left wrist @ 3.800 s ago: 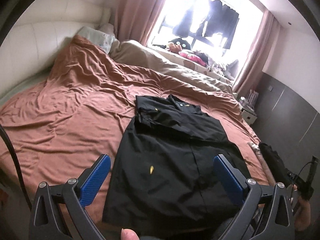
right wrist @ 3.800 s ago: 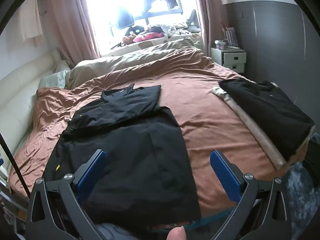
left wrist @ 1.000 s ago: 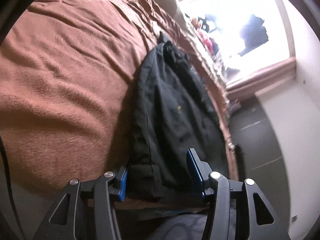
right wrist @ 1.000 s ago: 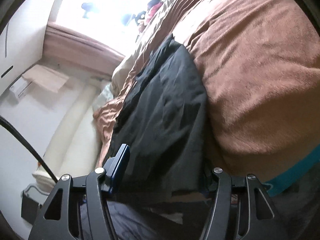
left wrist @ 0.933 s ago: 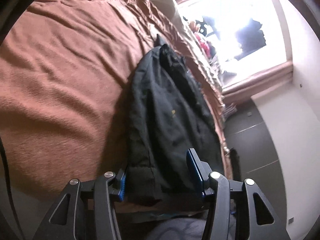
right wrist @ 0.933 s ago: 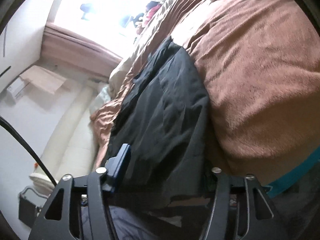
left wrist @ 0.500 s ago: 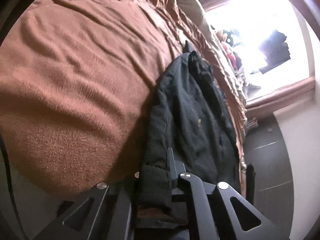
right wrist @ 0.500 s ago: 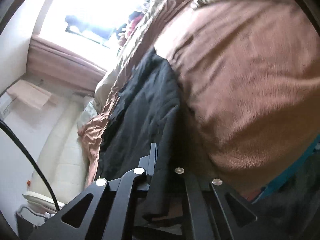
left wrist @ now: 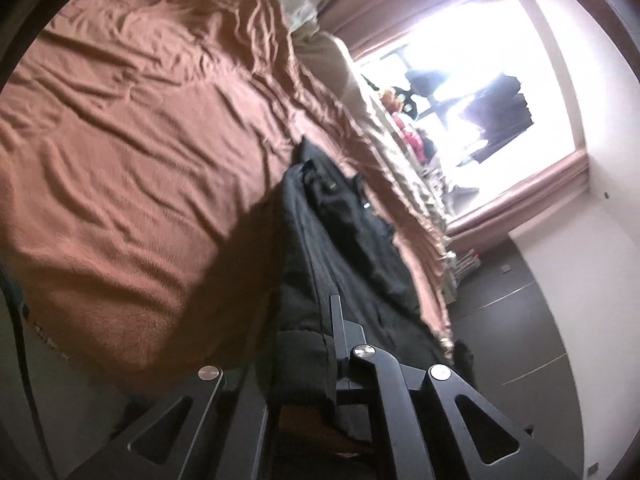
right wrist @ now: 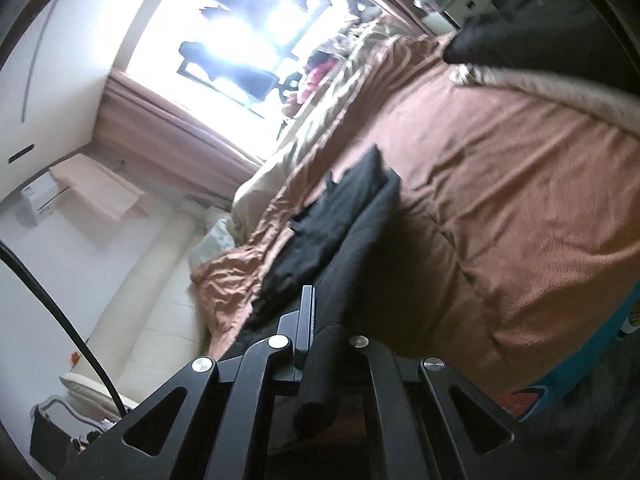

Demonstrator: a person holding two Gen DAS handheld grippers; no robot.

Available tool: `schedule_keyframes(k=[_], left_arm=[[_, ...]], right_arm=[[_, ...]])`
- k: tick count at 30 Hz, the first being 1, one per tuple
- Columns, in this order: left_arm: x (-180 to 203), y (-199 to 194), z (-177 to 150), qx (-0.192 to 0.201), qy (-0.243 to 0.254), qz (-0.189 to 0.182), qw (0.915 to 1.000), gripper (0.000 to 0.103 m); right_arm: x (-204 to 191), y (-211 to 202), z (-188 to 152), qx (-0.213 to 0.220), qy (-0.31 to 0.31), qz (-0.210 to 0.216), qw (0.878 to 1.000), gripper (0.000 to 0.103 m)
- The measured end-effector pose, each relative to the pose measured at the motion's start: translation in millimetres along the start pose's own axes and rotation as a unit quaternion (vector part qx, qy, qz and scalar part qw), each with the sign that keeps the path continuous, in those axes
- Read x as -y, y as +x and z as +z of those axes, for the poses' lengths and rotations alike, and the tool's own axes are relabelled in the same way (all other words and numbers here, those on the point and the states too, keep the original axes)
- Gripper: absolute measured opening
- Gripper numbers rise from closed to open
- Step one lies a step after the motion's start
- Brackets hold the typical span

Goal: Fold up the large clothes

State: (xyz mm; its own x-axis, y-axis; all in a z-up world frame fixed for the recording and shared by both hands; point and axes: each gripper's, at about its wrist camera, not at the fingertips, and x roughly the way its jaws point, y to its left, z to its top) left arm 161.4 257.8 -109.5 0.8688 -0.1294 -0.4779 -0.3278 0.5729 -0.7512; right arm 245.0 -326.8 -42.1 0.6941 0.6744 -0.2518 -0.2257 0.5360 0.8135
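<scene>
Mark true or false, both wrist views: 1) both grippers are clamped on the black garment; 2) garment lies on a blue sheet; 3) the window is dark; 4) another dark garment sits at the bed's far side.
1) True: left gripper and right gripper are both shut on the black garment's hem.
2) False: the blanket is rust-brown.
3) False: the window is bright with daylight.
4) True: a folded dark garment lies there.

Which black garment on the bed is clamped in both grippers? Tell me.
The black jacket spread mid-bed: its near hem is pinched by the left gripper and right gripper. The other black garment lies folded, untouched, at the far edge.
</scene>
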Motion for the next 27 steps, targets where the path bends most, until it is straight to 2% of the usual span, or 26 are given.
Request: schedule_keyframes(k=[7, 16, 27], left_arm=[[15.6, -56.7, -11.9, 0.022, 0.017, -0.024, 0.9993, 0.001], [12.0, -122.4, -48.7, 0.039, 0.024, -0.042, 0.9981, 0.001], [-13.9, -162.6, -99.0, 0.029, 0.031, -0.035, 0.9985, 0.001]], right_arm=[[-16.8, -43.4, -15.7, 0.014, -0.023, 0.025, 0.999, 0.000], [-22.6, -82.7, -40.3, 0.013, -0.046, 0.031, 0.998, 0.000], [-17.5, -121.8, -67.4, -0.010, -0.062, 0.013, 0.998, 0.000]])
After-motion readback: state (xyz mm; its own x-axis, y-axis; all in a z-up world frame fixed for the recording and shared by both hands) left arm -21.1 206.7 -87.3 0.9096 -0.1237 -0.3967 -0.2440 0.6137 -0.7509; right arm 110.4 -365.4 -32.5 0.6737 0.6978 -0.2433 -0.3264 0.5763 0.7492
